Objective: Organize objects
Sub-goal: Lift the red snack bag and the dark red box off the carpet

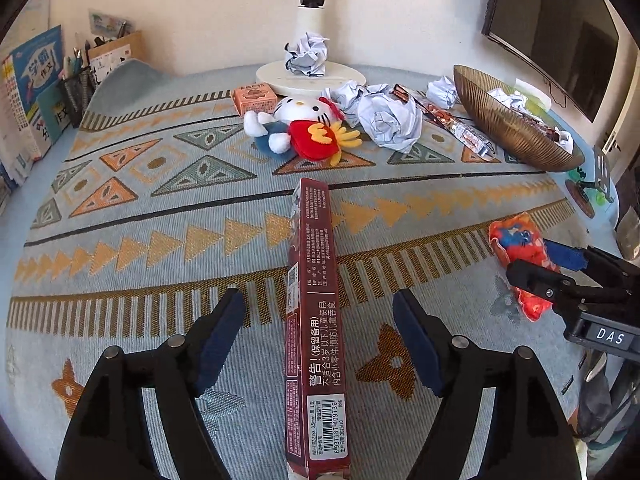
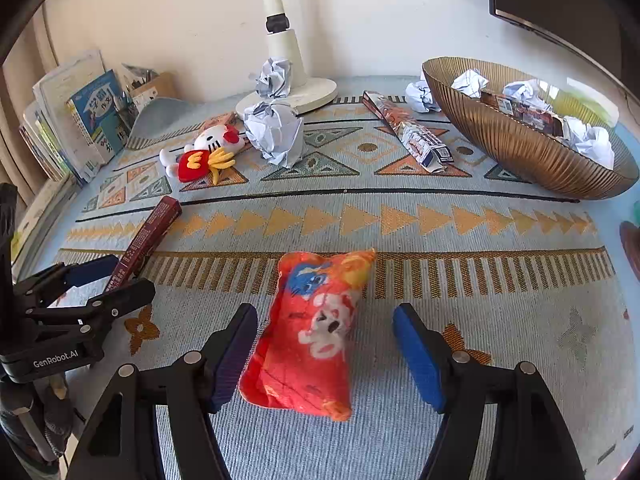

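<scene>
A long dark red box (image 1: 314,320) lies on the patterned cloth (image 1: 160,220), running lengthwise between the fingers of my left gripper (image 1: 318,300). That gripper is open, and neither pad touches the box. A soft red pouch with cartoon print (image 2: 312,336) lies between the fingers of my right gripper (image 2: 324,314), which also stands open, its blue pads clear of the pouch. In the right wrist view the left gripper (image 2: 100,280) shows at the left edge around the red box (image 2: 144,240).
At the back stand a white lamp base (image 2: 296,96), a white cat plush (image 2: 208,152), several crumpled paper balls (image 2: 276,132), a printed carton (image 2: 412,136) and a bronze bowl (image 2: 520,148) holding paper and a box. Books (image 2: 80,120) and a pen holder line the left.
</scene>
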{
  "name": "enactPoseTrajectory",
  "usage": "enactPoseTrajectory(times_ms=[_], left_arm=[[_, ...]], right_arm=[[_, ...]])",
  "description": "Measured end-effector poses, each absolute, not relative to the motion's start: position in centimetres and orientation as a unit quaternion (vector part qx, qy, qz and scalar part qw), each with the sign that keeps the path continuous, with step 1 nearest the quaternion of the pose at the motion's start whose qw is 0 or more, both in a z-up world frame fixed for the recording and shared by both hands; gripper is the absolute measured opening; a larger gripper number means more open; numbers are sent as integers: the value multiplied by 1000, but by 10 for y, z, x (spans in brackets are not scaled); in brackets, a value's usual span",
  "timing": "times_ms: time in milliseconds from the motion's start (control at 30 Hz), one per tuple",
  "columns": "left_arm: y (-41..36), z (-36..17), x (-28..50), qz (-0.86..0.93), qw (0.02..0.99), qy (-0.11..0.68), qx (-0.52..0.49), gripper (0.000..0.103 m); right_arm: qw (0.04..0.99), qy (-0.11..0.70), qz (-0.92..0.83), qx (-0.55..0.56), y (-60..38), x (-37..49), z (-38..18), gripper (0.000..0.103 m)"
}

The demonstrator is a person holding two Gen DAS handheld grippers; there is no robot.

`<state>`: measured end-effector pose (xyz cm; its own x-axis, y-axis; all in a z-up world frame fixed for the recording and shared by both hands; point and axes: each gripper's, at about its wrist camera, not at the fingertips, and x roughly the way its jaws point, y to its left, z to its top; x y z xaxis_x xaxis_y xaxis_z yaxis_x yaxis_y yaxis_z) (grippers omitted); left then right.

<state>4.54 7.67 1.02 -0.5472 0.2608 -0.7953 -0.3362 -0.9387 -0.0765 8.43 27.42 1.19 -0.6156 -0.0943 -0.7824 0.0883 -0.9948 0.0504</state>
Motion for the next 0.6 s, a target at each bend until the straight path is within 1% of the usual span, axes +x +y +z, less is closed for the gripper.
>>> enactPoseTrajectory(times_ms=[33,67,100,133,200,233,267,333,367,467,600], left_arm=[[81,9,47,880,164,57,-442,69],[84,9,49,881,159,71,-439,61],[86,9,51,882,160,77,-436,55],[87,9,52,883,163,79,-433,52],[86,10,54,885,167,77,-429,34],[86,10,54,886,166,77,-426,28],[86,10,55,886,168,75,-425,20],[89,11,56,887,165,82,-423,19],[89,11,57,887,165,82,-423,19],[90,19,59,883,182,60,-428,19],[108,53,65,890,211,54,-401,19]], right_arm=[[47,12,-900,434,270,84,11,58],[46,23,-900,433,268,85,11,57],[47,27,-901,430,266,86,11,52],[50,29,-902,427,266,86,11,46],[54,33,-904,422,265,88,11,39],[55,34,-906,419,265,89,11,35],[56,33,-907,416,264,90,11,34],[64,22,-910,409,268,94,14,29],[72,11,-911,406,271,96,15,29],[94,-44,-910,401,290,102,22,28],[86,-97,-920,370,331,115,53,28]])
